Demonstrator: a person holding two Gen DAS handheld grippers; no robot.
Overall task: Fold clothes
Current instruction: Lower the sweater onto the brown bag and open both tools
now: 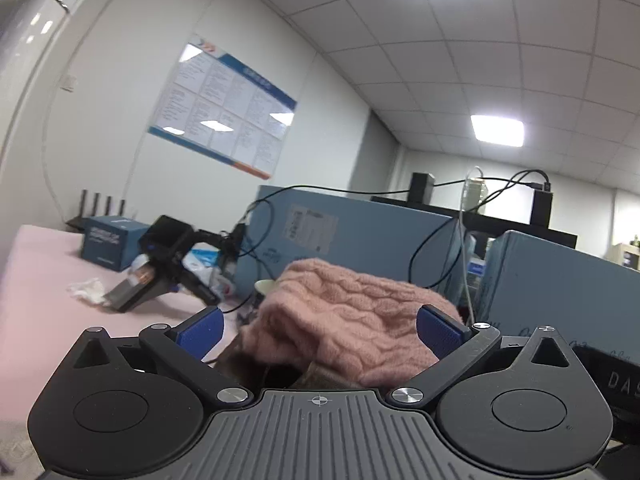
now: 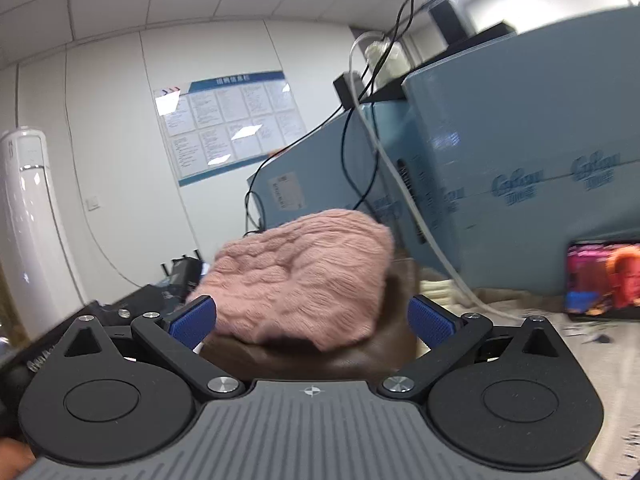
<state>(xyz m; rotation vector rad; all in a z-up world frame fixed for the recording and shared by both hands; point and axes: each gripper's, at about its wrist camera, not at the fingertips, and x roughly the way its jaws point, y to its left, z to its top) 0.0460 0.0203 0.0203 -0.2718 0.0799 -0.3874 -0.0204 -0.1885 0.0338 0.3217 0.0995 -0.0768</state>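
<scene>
The pink knitted sweater [image 1: 352, 312] is lying bunched on a brown garment [image 2: 320, 356], straight ahead of both claws. The left gripper [image 1: 320, 334] and right gripper [image 2: 312, 320] are gaping wide, gripping nothing. Neither is looking clearly nearer.

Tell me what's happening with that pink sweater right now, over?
Left gripper open, right gripper open, fingers clear of cloth. Pink knit sweater bunched on a brown garment, unheld. Black cables hang behind it.

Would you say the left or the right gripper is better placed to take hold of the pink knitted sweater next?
Probably left, narrowly. Both grippers are open. The left gripper has the pink knitted sweater spanning its gap, close to one pad. The right gripper faces it too, with more brown garment in its gap.
</scene>
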